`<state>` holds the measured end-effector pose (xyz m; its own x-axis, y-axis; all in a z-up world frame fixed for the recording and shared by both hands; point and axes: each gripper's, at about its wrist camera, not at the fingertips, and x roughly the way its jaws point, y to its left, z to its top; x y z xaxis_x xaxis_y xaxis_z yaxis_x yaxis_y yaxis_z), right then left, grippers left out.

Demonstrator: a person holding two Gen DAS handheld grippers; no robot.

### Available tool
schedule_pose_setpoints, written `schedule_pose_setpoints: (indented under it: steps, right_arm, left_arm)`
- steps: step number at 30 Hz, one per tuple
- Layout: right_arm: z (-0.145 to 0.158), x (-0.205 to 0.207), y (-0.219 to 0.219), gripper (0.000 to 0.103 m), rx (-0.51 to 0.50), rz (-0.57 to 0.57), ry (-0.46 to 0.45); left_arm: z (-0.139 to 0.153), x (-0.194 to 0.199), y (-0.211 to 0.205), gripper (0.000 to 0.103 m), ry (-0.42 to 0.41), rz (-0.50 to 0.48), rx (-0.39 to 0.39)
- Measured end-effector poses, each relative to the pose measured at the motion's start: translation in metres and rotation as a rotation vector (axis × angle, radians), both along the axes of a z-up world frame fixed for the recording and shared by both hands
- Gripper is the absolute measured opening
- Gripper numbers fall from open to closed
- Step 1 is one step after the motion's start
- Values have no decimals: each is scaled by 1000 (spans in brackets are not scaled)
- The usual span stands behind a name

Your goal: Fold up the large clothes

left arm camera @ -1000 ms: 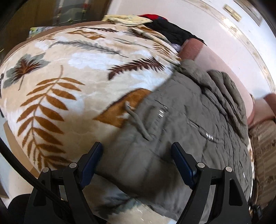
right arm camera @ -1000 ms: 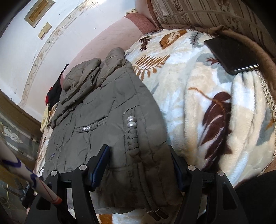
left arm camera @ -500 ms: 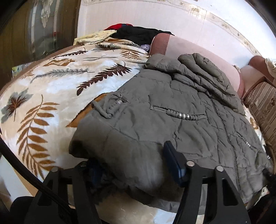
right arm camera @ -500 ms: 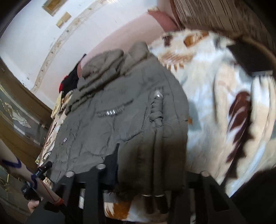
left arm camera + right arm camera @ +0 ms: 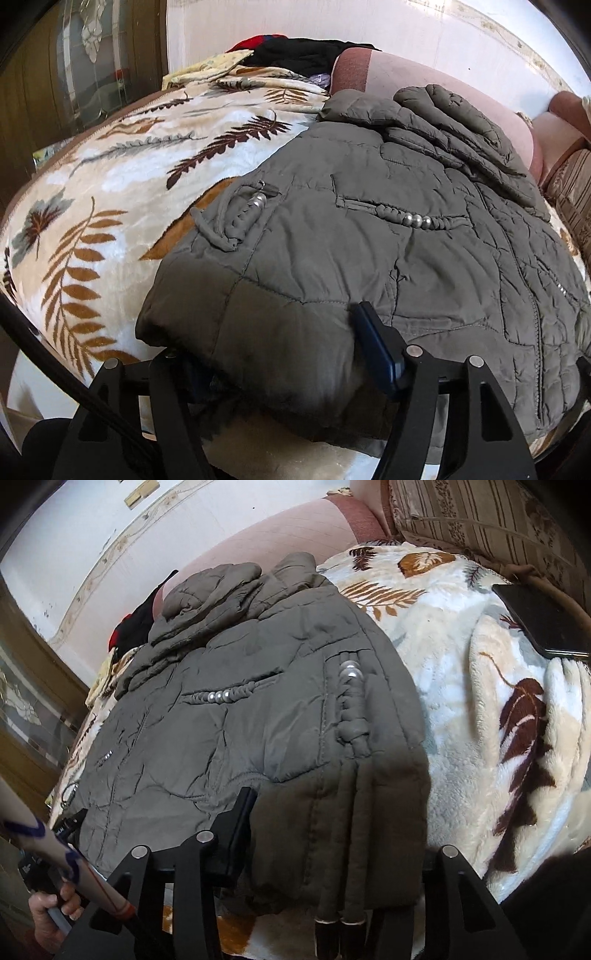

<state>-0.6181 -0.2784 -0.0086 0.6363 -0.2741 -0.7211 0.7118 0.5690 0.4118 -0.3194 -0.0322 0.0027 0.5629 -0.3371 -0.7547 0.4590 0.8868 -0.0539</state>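
An olive quilted jacket [image 5: 369, 240] lies front up on a leaf-patterned blanket [image 5: 110, 203], hood toward the far wall. In the left wrist view my left gripper [image 5: 273, 332] has the near left hem corner bunched between its jaws. Only the right pad [image 5: 373, 343] shows, pressing the fabric, and the jaws are opening. In the right wrist view my right gripper [image 5: 332, 812] holds the jacket [image 5: 240, 731] by its near right hem. The fabric bulges against the left pad [image 5: 236, 834] and hides the other finger. These jaws are also opening. Two drawstring ends [image 5: 340, 919] hang below.
A dark flat tablet [image 5: 543, 620] lies on the blanket [image 5: 480, 720] to the right. A pink bolster [image 5: 406, 74] and dark and red clothes [image 5: 295, 55] sit at the far edge. A striped cushion [image 5: 480, 517] is at the back right. A person's hand [image 5: 51, 915] shows lower left.
Both grippers moved onto the jacket's near hem and closed on it. The hem now bunches between each pair of jaws, which stand a little wider than half a second ago.
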Motion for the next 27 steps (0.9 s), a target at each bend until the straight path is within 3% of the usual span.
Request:
schedule_pose_setpoints:
  steps: [5,27]
  right_arm:
    - [0,8,6,65,-32,25,23]
    - [-1,0,1,59,0,-21,-41]
  left_arm:
    - [1,-5,-7,68,-55,-8,51]
    - [0,-16,-18,68,-148,-21,141]
